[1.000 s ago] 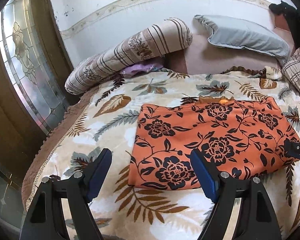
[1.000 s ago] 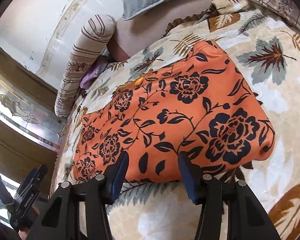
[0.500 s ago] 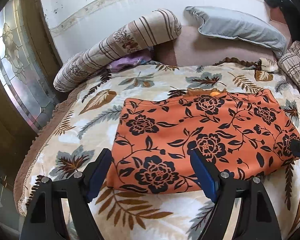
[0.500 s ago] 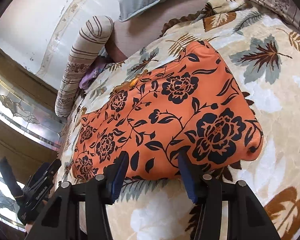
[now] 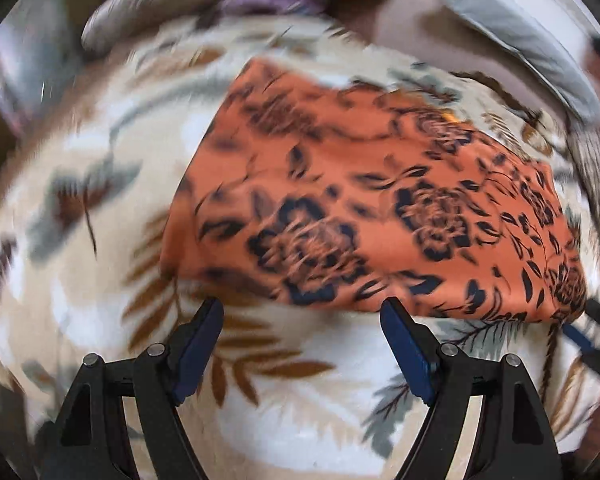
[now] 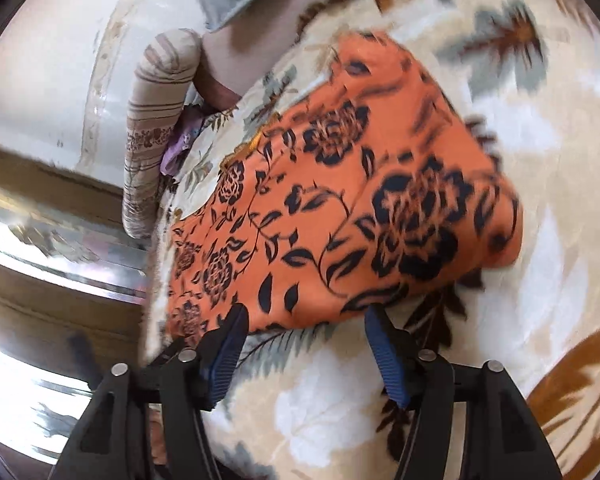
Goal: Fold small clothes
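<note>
An orange garment with black flowers (image 5: 364,208) lies folded flat on the leaf-patterned blanket (image 5: 100,240). It also shows in the right wrist view (image 6: 340,208). My left gripper (image 5: 302,316) is open and empty, just short of the garment's near edge. My right gripper (image 6: 304,320) is open and empty, with its fingertips at the garment's near edge. The right gripper's tip (image 5: 592,328) shows at the garment's right corner in the left wrist view. Both views are motion-blurred.
A striped bolster (image 6: 156,120), a purple cloth (image 6: 180,144) and a grey pillow (image 5: 516,48) lie at the head of the bed. A glass-panelled door (image 6: 60,240) stands left of the bed. The blanket (image 6: 540,160) spreads to the right.
Both grippers have dropped lower and closer to the garment's near edge, and both views tilted. The jaws stay open. The garment has not moved.
</note>
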{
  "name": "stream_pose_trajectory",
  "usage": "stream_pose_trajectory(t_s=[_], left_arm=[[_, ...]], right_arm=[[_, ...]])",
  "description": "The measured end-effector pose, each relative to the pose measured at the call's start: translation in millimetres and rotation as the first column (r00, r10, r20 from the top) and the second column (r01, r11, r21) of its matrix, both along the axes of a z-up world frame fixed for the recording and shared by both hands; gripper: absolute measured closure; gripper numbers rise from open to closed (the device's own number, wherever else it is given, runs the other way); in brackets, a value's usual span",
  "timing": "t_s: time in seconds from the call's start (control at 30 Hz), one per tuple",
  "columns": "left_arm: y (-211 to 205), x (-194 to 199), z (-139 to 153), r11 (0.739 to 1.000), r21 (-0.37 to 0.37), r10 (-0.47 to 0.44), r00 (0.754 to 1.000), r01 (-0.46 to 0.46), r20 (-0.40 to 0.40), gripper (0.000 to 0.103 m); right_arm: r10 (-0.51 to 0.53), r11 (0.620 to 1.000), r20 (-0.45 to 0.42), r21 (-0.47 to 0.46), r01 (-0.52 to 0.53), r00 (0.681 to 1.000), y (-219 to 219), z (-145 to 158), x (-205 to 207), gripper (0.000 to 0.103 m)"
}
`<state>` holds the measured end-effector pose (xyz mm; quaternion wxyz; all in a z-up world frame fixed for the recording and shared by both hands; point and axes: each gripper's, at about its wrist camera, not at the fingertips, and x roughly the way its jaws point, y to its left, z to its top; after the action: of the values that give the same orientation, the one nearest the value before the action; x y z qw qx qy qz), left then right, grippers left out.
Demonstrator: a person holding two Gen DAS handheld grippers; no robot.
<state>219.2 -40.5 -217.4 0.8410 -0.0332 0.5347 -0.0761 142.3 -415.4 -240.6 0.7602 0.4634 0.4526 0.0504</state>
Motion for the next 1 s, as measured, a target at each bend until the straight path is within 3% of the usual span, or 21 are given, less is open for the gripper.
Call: stream_pose_trajectory(t_s=[0.13,0.23,0.4,0.53,0.6,0.67,0.77,0.8,0.87,0.9,1.0], left_arm=[[23,7,-13,0.988,-0.137,0.055,0.994,-0.068,-0.098,0.021],[26,13,-22,0.970,-0.225,0.060,0.986,-0.095,-0.158,0.021],[33,25,-25,0.941,-0.302,0.111,0.983,-0.151,-0.145,0.023],[48,38,-30,0.884,-0.403,0.187,0.969,-0.238,-0.161,0.025],[55,42,-31,0.858,-0.437,0.223,0.962,-0.270,-0.157,0.037],[58,46,-33,0.851,-0.440,0.243,0.957,-0.288,-0.157,0.059],[61,52,-37,0.848,-0.441,0.255,0.956,-0.295,-0.149,0.073],[62,52,-37,0.845,-0.447,0.255,0.956,-0.292,-0.144,0.075],[62,50,-36,0.847,-0.450,0.249,0.959,-0.283,-0.133,0.081],[61,51,-35,0.853,-0.444,0.244,0.962,-0.274,-0.125,0.083],[57,51,-28,0.862,-0.439,0.236,0.967,-0.253,-0.095,0.086]], right_arm=[[-0.044,0.991,-0.043,0.123,0.049,0.998,-6,-18,-4,0.034],[-0.099,0.980,-0.094,0.163,0.113,0.991,-11,-33,-4,0.032],[-0.220,0.942,-0.115,0.232,0.242,0.969,-28,-48,-6,0.032],[-0.343,0.912,-0.073,0.211,0.351,0.936,-45,-49,-3,0.032],[-0.382,0.899,-0.050,0.210,0.384,0.923,-50,-51,1,0.032],[-0.413,0.894,-0.018,0.184,0.409,0.910,-52,-49,7,0.032],[-0.407,0.908,0.032,0.121,0.401,0.913,-49,-43,22,0.031],[-0.395,0.916,0.042,0.095,0.390,0.918,-46,-41,27,0.035],[-0.364,0.931,0.032,0.030,0.364,0.931,-39,-43,37,0.069],[-0.354,0.935,0.012,-0.002,0.354,0.935,-37,-45,42,0.079],[-0.357,0.932,0.036,-0.057,0.359,0.933,-31,-37,41,0.082]])
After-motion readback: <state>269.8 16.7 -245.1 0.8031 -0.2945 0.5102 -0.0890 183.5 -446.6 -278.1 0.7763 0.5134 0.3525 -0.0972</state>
